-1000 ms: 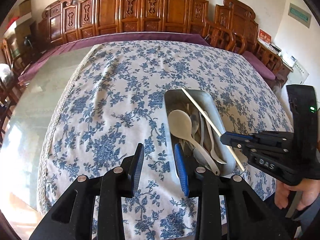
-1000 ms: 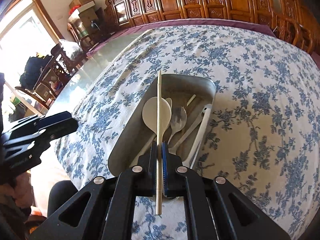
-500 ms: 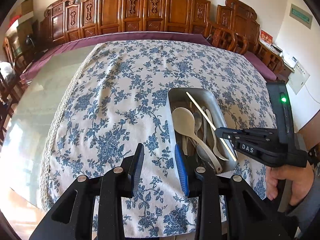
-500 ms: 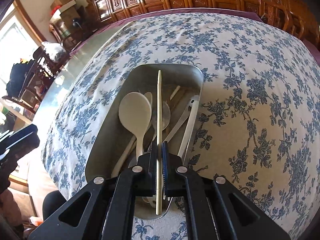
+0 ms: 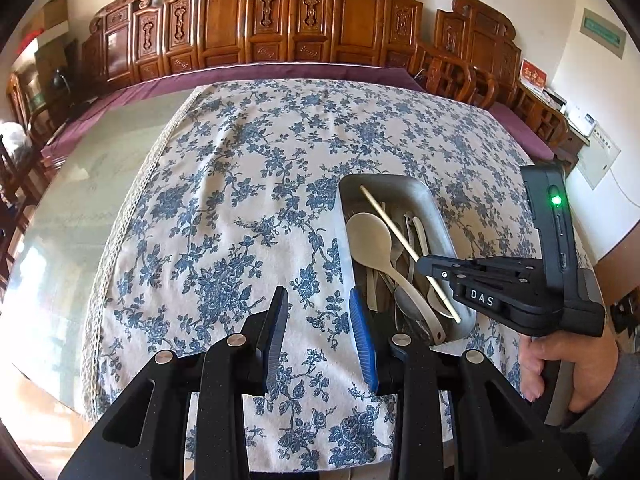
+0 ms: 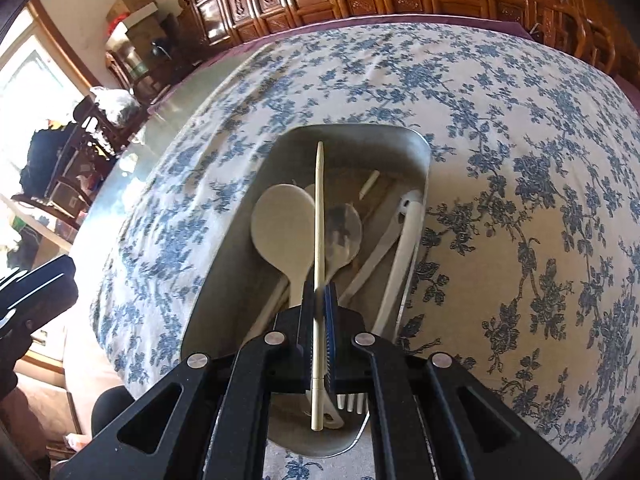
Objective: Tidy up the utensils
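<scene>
A grey metal tray sits on the floral tablecloth and holds a cream spoon, a metal spoon, white plastic utensils and a fork. My right gripper is shut on a pale chopstick, held lengthwise just above the tray's contents. My left gripper is open and empty, over the cloth just left of the tray's near end.
The blue floral tablecloth covers a glass-topped table whose bare glass shows at the left. Carved wooden chairs line the far side. A person's hand holds the right gripper handle.
My right gripper with the chopstick has moved forward over the tray and lower toward its contents. The left gripper has stayed open and nearly still.
</scene>
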`<state>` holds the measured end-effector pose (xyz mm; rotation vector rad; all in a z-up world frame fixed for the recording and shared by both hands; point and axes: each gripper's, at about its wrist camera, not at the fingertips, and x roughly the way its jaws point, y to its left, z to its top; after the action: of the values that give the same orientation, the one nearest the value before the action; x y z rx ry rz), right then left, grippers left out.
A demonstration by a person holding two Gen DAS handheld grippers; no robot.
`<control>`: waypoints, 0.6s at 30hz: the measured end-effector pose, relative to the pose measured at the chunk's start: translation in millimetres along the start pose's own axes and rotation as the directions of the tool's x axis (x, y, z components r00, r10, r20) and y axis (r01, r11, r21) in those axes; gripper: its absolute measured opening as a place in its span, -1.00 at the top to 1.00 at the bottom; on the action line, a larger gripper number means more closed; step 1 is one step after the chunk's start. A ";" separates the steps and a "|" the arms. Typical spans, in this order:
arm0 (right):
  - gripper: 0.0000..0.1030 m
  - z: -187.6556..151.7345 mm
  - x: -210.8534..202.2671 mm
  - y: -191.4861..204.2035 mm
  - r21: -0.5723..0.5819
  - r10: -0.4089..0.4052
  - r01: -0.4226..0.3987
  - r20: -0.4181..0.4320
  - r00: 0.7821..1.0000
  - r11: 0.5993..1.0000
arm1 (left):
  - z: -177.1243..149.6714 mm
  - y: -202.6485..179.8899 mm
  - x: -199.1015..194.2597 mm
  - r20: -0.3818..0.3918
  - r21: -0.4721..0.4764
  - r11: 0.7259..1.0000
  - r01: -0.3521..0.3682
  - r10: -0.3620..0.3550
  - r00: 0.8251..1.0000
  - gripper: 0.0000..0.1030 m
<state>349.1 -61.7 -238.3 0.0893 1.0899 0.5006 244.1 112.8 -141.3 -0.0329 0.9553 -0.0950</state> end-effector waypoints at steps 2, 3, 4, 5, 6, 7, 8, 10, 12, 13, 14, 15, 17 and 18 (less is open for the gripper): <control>0.82 -0.7 -3.2 1.6 -0.012 -0.003 0.003 0.012 1.000 1.000 | -0.3 0.2 -0.2 0.000 -0.001 1.000 0.001 -0.001 1.000 0.40; 0.82 -1.1 -6.0 2.2 -0.019 -0.005 0.006 0.024 1.000 1.000 | -0.3 0.2 -0.3 0.001 -0.001 1.000 0.001 -0.001 1.000 0.40; 0.81 -1.9 -9.2 2.2 -0.024 -0.007 0.008 0.036 0.999 1.000 | -0.8 0.0 -0.6 0.001 -0.001 1.000 0.001 -0.001 1.000 0.40; 0.81 -2.7 -13.7 1.9 -0.028 0.001 0.000 0.051 0.999 1.000 | -0.8 -0.1 -0.5 0.001 -0.001 1.000 0.000 0.000 1.000 0.40; 0.81 -3.3 -17.2 1.3 -0.028 0.014 -0.012 0.059 0.998 1.000 | -1.0 -0.1 -0.7 0.001 0.000 1.000 0.000 0.000 1.000 0.40; 0.81 -4.4 -20.1 0.9 -0.030 0.014 -0.013 0.065 0.998 0.999 | -1.2 -0.2 -0.9 0.001 -0.001 1.000 0.000 0.000 1.000 0.40; 0.81 -6.3 -25.6 1.1 -0.043 0.001 0.002 0.077 0.997 0.999 | -1.4 -0.4 -1.2 0.001 -0.001 1.000 0.000 0.000 1.000 0.40; 0.81 -8.9 -34.1 0.2 -0.056 0.000 0.005 0.092 0.996 0.998 | -1.1 -1.8 -2.1 0.002 0.001 1.000 -0.001 0.001 1.000 0.40; 0.81 -12.9 -45.3 -2.1 -0.061 -0.009 0.016 0.112 0.994 0.998 | -2.2 -3.9 -4.3 0.004 0.002 1.000 -0.002 0.002 1.000 0.40; 0.81 -15.4 -51.5 -3.4 -0.063 -0.015 0.023 0.123 0.992 0.998 | -3.0 -6.1 -6.0 0.005 0.003 1.000 -0.003 0.003 1.000 0.40; 0.81 -18.4 -59.1 -5.1 -0.063 -0.022 0.031 0.137 0.990 0.998 | -3.7 -8.4 -8.0 0.007 0.004 1.000 -0.004 0.004 1.000 0.40; 0.81 -20.9 -65.6 -6.3 -0.064 -0.031 0.040 0.148 0.989 0.997 | -4.6 -10.5 -10.6 0.010 0.006 1.000 -0.005 0.005 1.000 0.40; 0.69 -27.2 -80.0 -8.7 -0.068 -0.051 0.064 0.174 0.983 0.996 | -6.2 -16.8 -15.5 0.016 0.012 1.000 -0.007 0.006 1.000 0.40; 0.58 -30.4 -85.2 -10.2 -0.068 -0.061 0.075 0.183 0.981 0.995 | -7.3 -20.6 -18.9 0.020 0.016 1.000 -0.008 0.008 1.000 0.32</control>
<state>295.4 -112.7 -185.5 0.0309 0.8924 0.4618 225.9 94.2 -128.8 -0.0155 0.9345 -0.0947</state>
